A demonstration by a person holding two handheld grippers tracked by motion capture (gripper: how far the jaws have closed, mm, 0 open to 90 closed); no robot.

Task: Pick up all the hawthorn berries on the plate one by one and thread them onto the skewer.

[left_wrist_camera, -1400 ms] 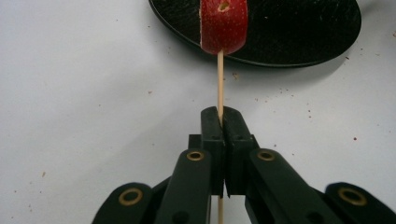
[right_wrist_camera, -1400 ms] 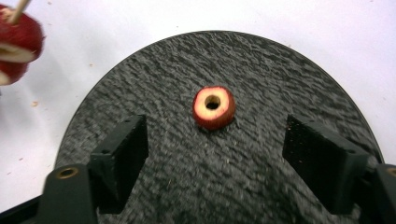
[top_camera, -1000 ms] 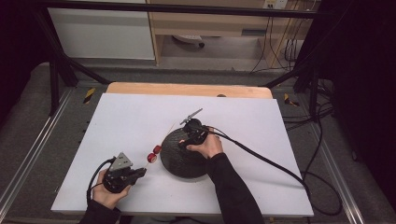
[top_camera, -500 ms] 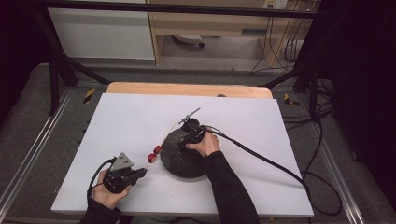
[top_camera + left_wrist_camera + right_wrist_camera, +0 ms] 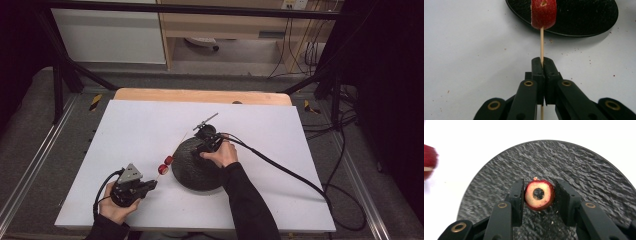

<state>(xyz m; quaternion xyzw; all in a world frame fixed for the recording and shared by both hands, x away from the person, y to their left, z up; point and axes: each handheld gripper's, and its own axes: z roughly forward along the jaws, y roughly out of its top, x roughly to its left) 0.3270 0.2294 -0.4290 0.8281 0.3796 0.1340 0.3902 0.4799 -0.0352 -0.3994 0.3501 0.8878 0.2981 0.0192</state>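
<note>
Two fruit pieces [image 5: 166, 164] sat on a thin wooden stick [image 5: 541, 45], just ahead of the left gripper [image 5: 149, 185]. Its jaws were clenched tight on the stick. In the left gripper view, a red piece with a small hole [image 5: 543, 13] sat further up the stick, past the jaw tips, and its top was cut off by the edge. Behind that piece lay the black plate [image 5: 584, 17], partly cut off too.

The right gripper [image 5: 539, 195] hung over the black plate [image 5: 584, 167]. A red fruit ring [image 5: 539, 194] with a dark hole lay on the plate right between its jaws. The jaws had just been closing in. One jaw seemed to touch the ring, and a thin gap showed at the other, so I could not call it a firm hold. A blurry red piece [image 5: 429, 161] sat far off to the left of those jaws, half cut off.

In the high view, the right hand [image 5: 220, 154] covered part of the plate [image 5: 192, 167]. The white tabletop [image 5: 140, 130] lay all around, with little crumbs on it.
</note>
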